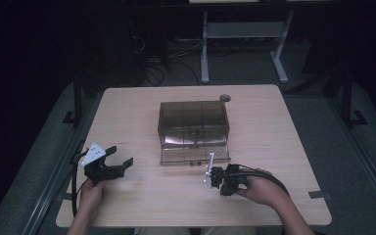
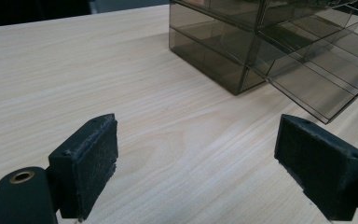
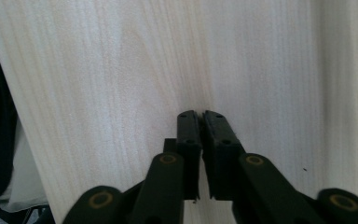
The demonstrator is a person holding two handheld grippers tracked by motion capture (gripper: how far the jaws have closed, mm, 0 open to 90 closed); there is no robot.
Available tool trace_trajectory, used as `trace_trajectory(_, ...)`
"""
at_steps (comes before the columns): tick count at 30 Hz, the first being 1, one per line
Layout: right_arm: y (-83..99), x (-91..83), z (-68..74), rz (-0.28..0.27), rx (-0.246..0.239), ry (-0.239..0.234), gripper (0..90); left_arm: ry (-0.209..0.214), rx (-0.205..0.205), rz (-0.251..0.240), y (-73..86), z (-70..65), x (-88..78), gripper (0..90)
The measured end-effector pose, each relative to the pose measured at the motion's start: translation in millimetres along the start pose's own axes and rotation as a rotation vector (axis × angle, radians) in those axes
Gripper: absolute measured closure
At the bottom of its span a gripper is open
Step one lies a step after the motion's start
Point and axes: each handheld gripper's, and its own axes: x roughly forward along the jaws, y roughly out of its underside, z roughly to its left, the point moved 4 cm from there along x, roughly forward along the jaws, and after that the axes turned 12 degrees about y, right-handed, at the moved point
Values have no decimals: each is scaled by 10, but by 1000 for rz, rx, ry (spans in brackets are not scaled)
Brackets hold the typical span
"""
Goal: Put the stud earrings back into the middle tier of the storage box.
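From the high view I see the smoky drawer box [image 1: 194, 128] at the table's [image 1: 274, 147] centre, its bottom drawer [image 1: 194, 155] pulled out toward me. My right gripper [image 1: 214, 177] sits at the drawer's five o'clock, just beside its front corner; my left gripper [image 1: 118, 157] rests well apart at the box's eight o'clock.

In the left gripper view, the jaws stand wide with bare wood between them, and the drawer box [image 2: 261, 42] lies at two o'clock.

In the right gripper view, the jaws are pressed together with nothing between them, pointing at bare table [image 3: 121, 70].
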Motion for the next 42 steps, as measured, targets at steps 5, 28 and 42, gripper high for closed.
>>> trace_trajectory(5, 9, 5, -23, -16, 11, -17, 856, 1, -4, -3, 0, 0, 0, 128)
trace_trajectory(28, 102, -222, -222, -148, 117, -37, 856, 0, 0, 0, 0, 1, 0, 128)
trace_trajectory(42, 103, -415, -448, -232, 166, -31, 855, 0, -4, -5, -1, 3, 3, 128)
